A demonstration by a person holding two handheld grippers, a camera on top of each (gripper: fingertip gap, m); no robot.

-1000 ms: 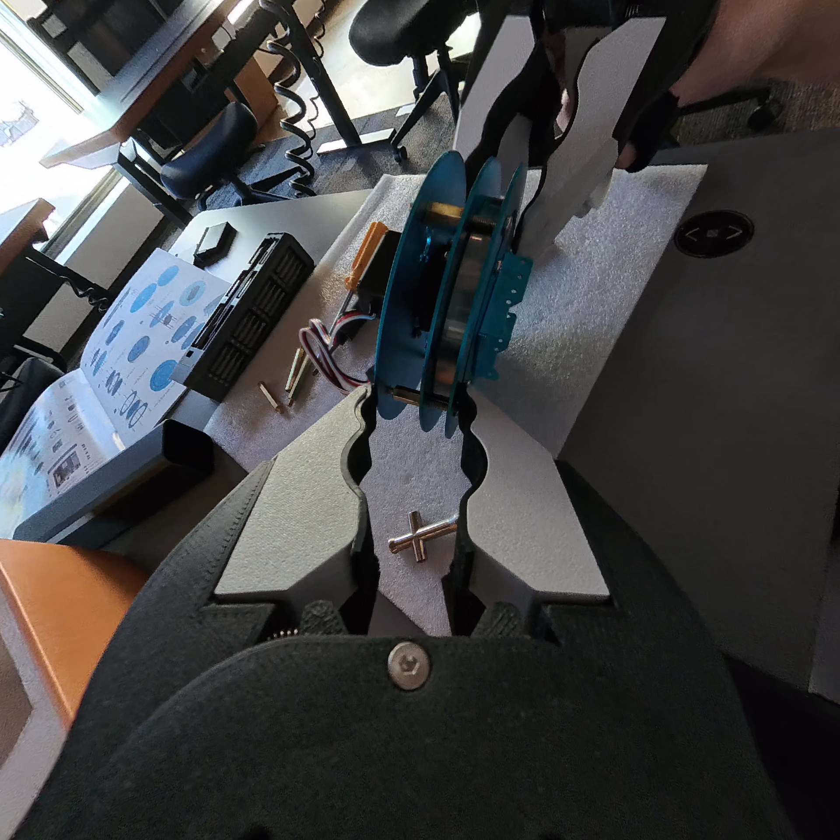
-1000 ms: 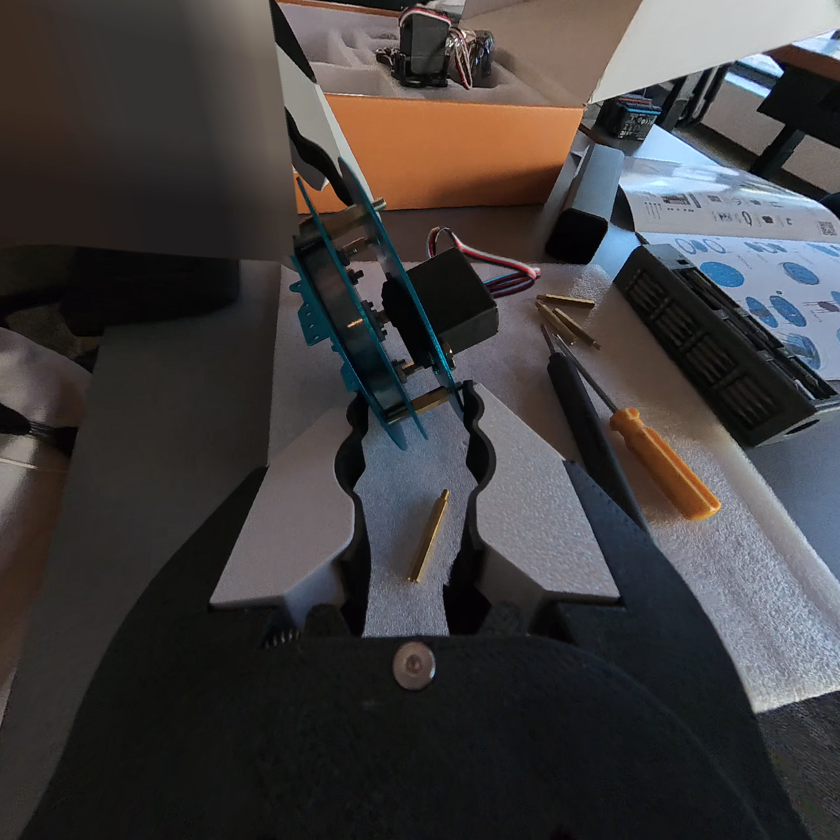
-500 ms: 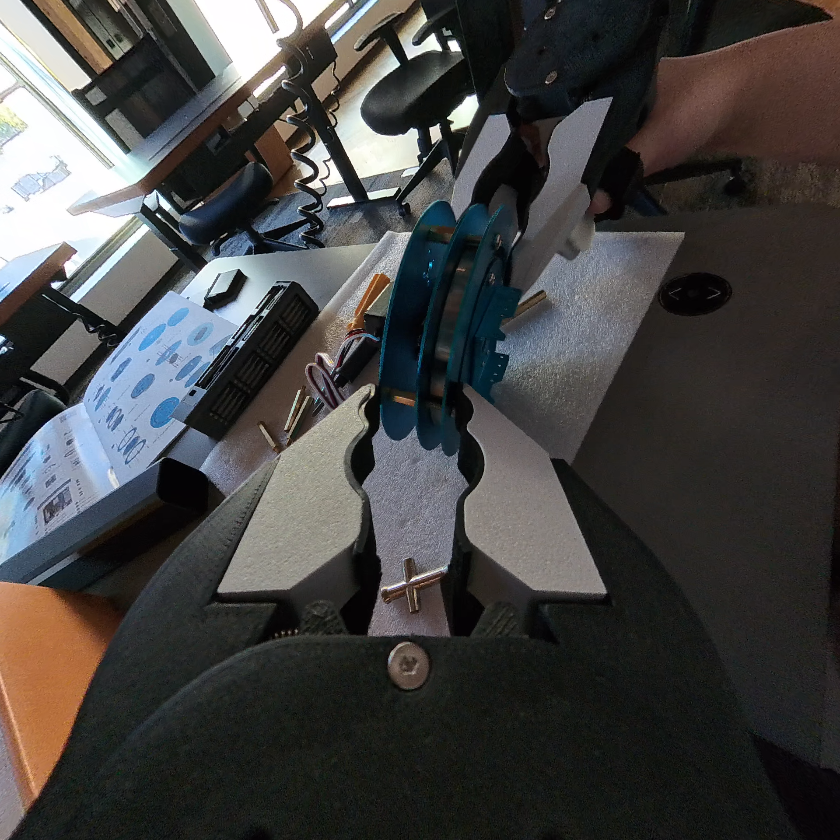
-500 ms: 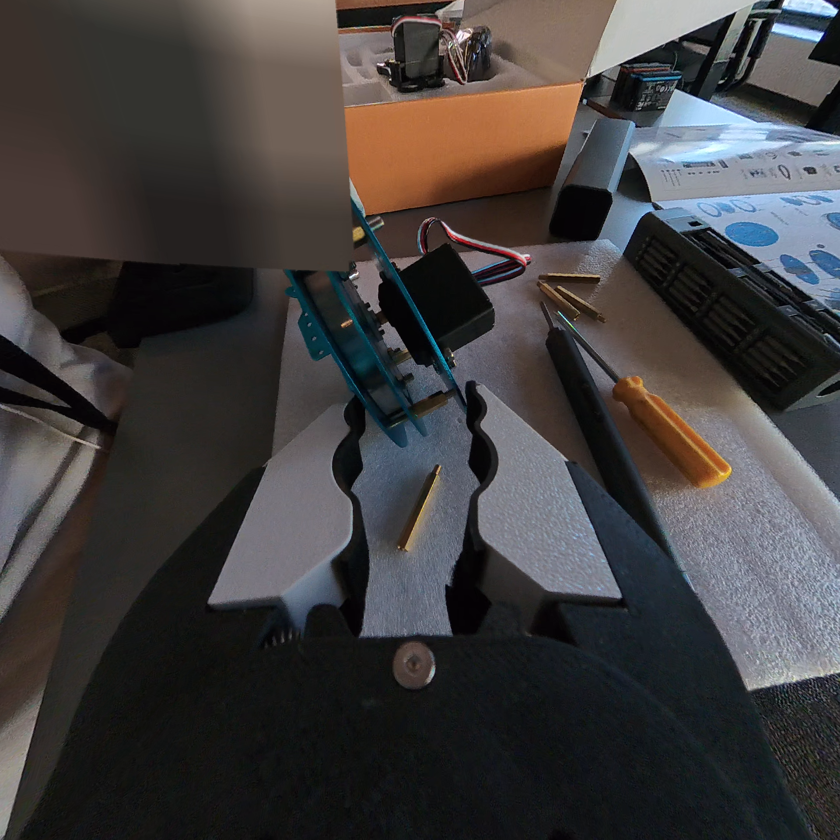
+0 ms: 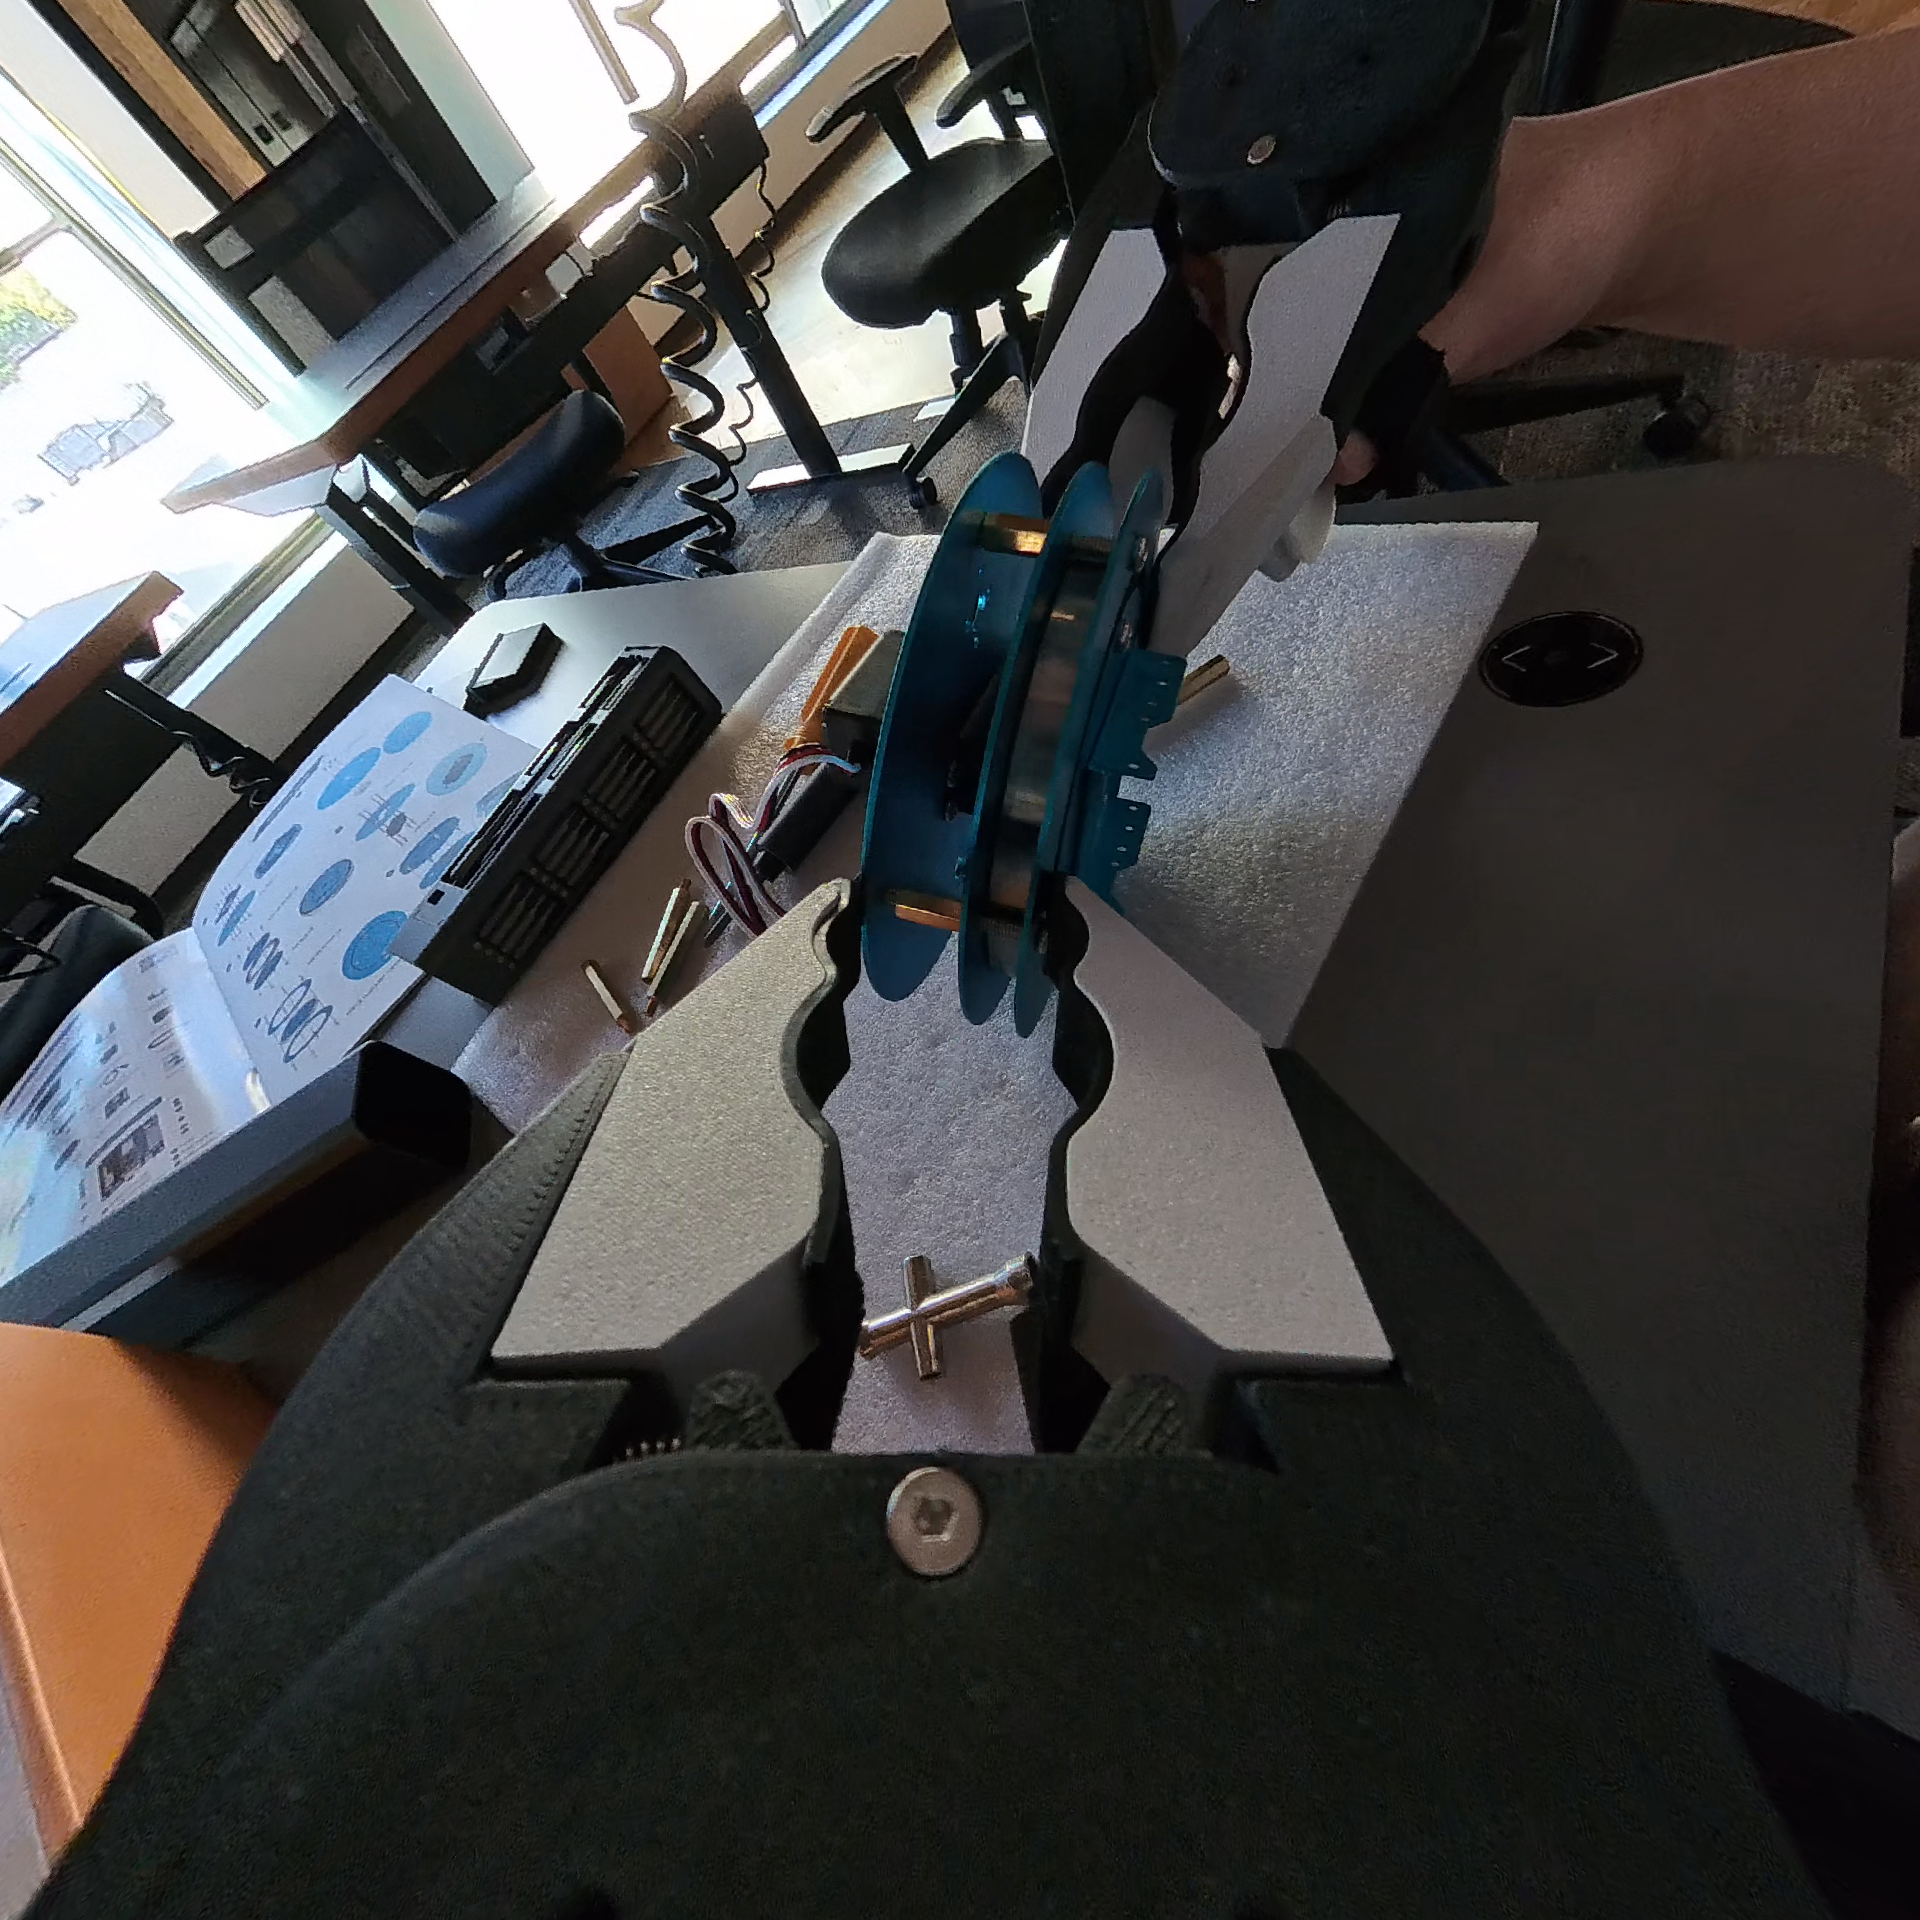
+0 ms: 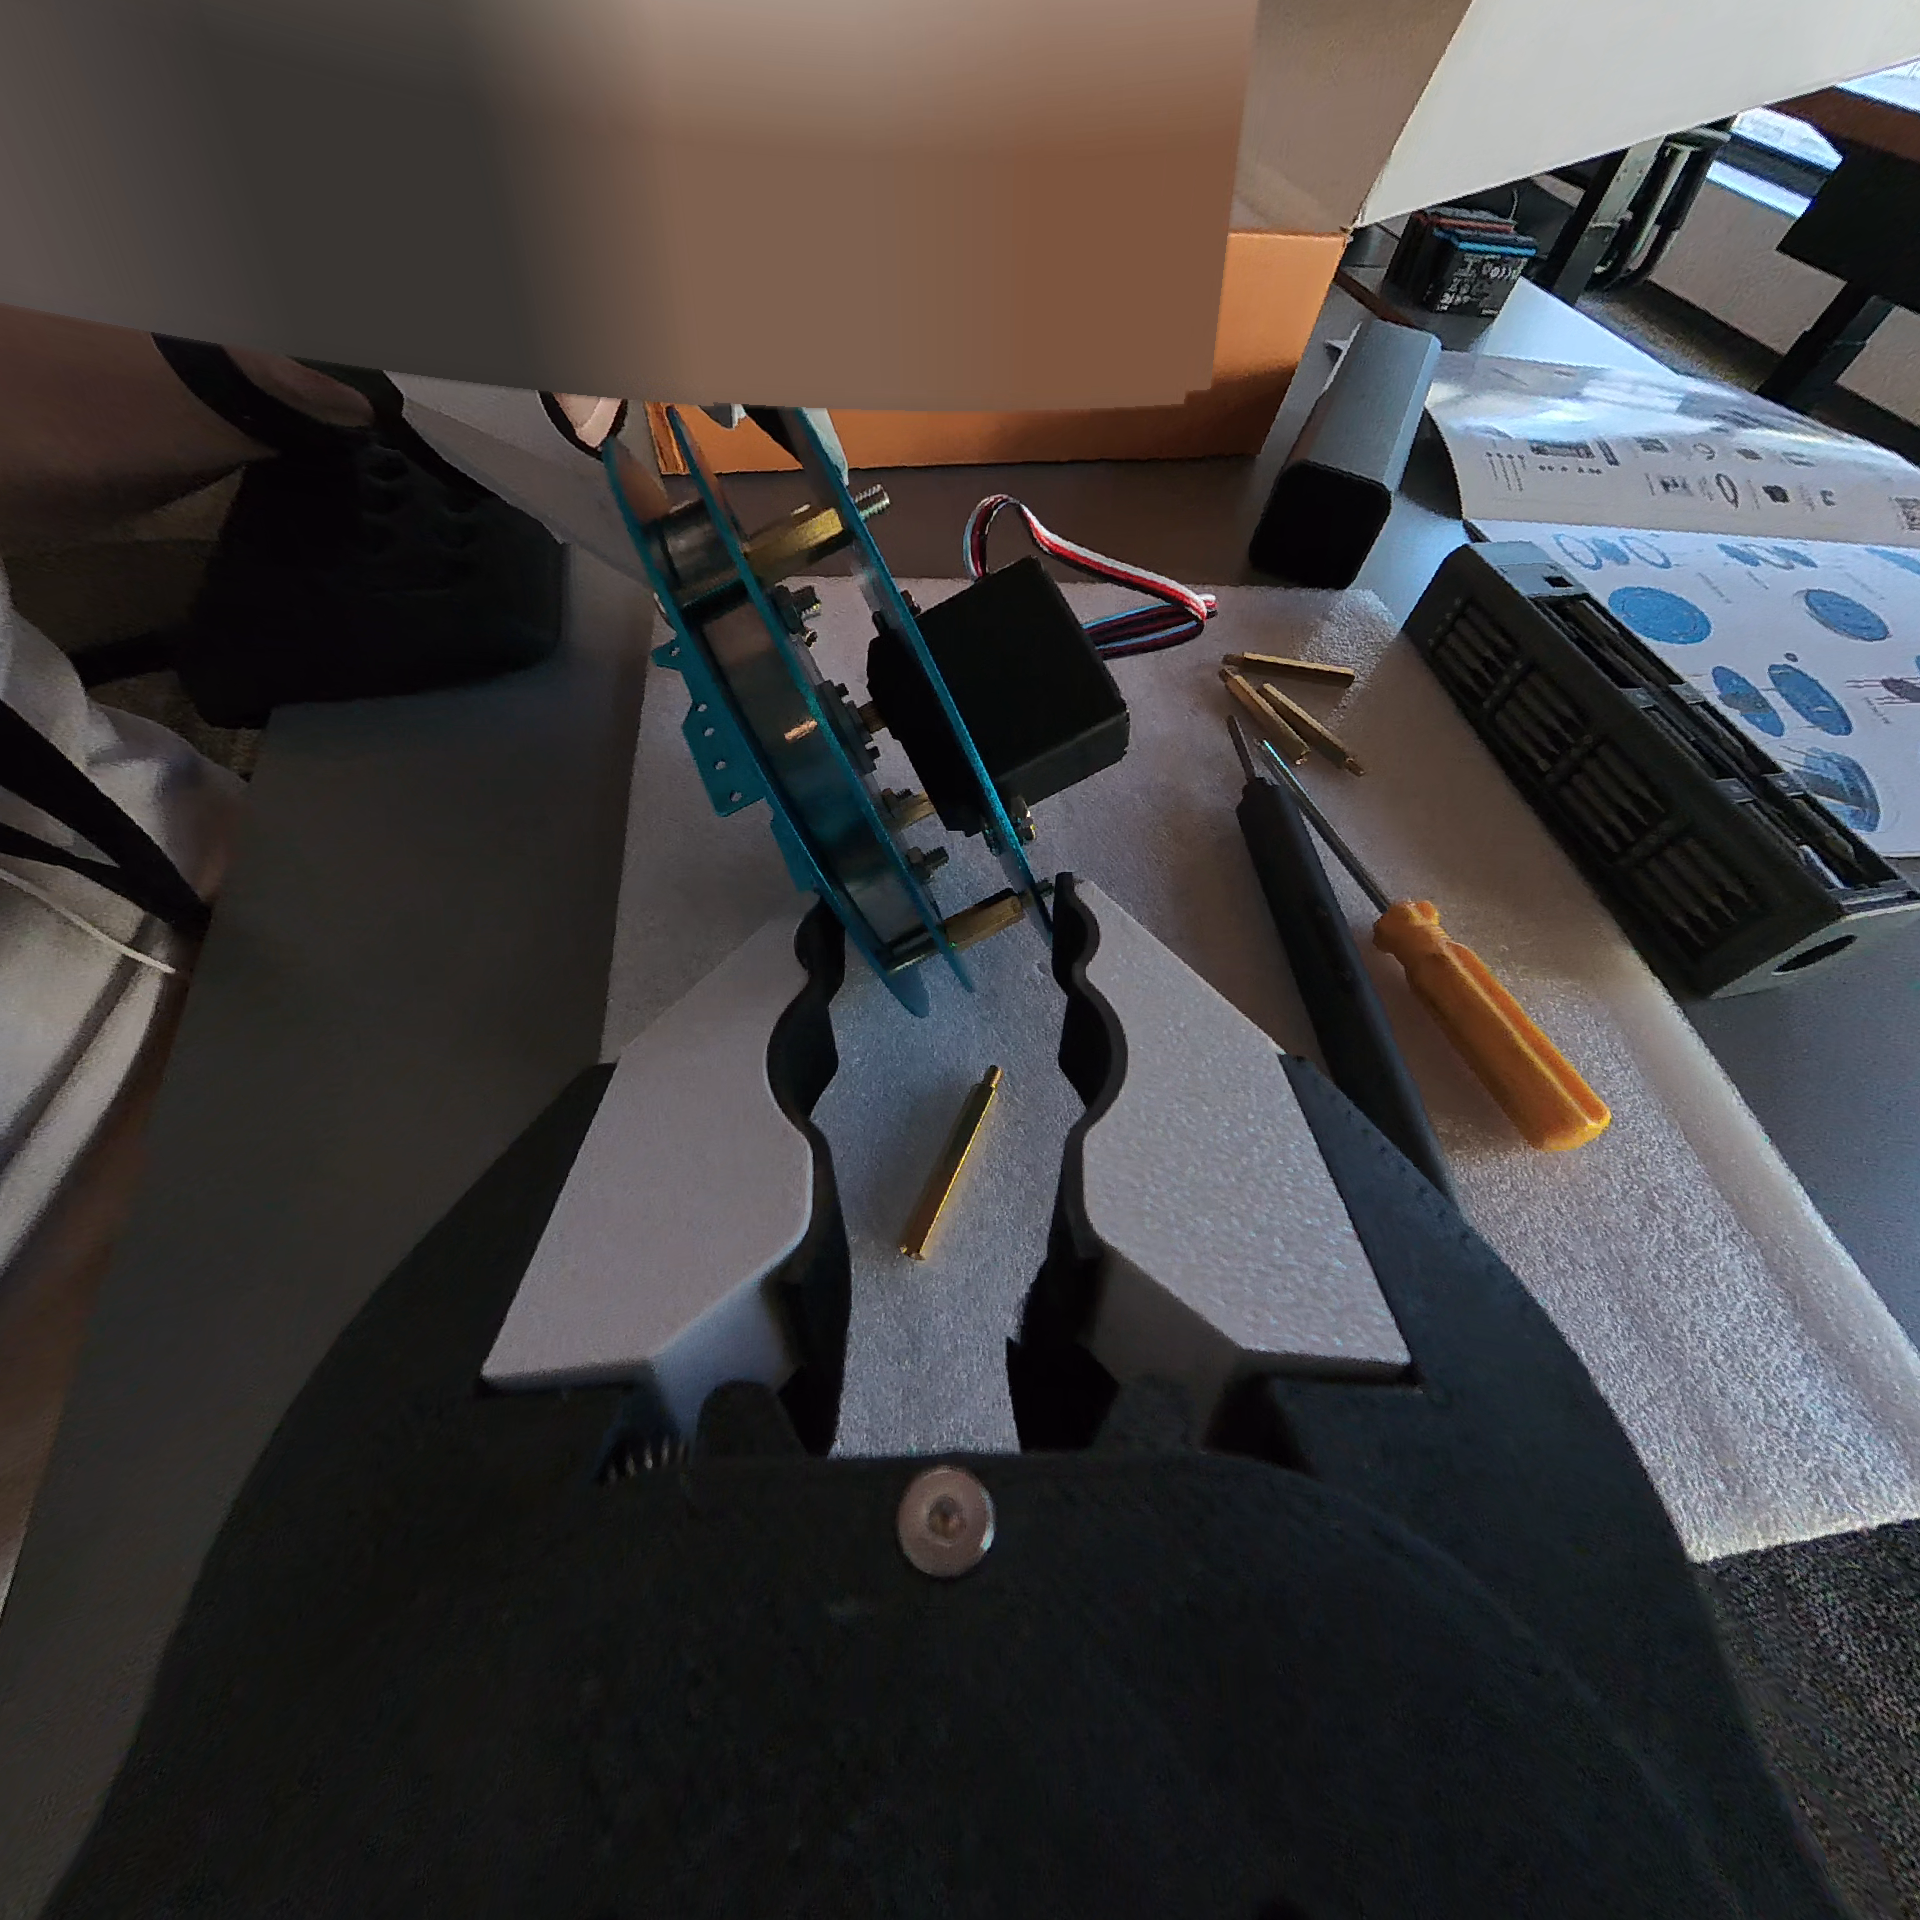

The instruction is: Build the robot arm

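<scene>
Looking along your left gripper (image 5: 951, 925), you see its two grey fingers clamped on the lower edge of the blue disc assembly (image 5: 997, 748). This is a stack of thin blue metal plates, joined by short brass spacers, and it stands on edge above the white foam sheet (image 5: 1340, 665). The far gripper holds the opposite edge from above. A small silver cross wrench (image 5: 940, 1314) lies on the foam between your finger bases, so I think you should keep the grip even and not squeeze more; the thin plates could bend or slip sideways. Left of the foam sit a black bit case (image 5: 582, 821) and an open printed booklet (image 5: 260, 883).

In the right wrist view, your right gripper (image 6: 940, 920) is closed on the same assembly at its near edge, the tips touching the outer plates. A black boxy servo (image 6: 1003, 707) with red, white and dark wires is fixed on the right face. A loose brass standoff (image 6: 951, 1164) lies between the fingers. An orange-handled screwdriver (image 6: 1486, 1023) and a black one (image 6: 1335, 935) lie just beside each other on the rough, grainy foam.
</scene>
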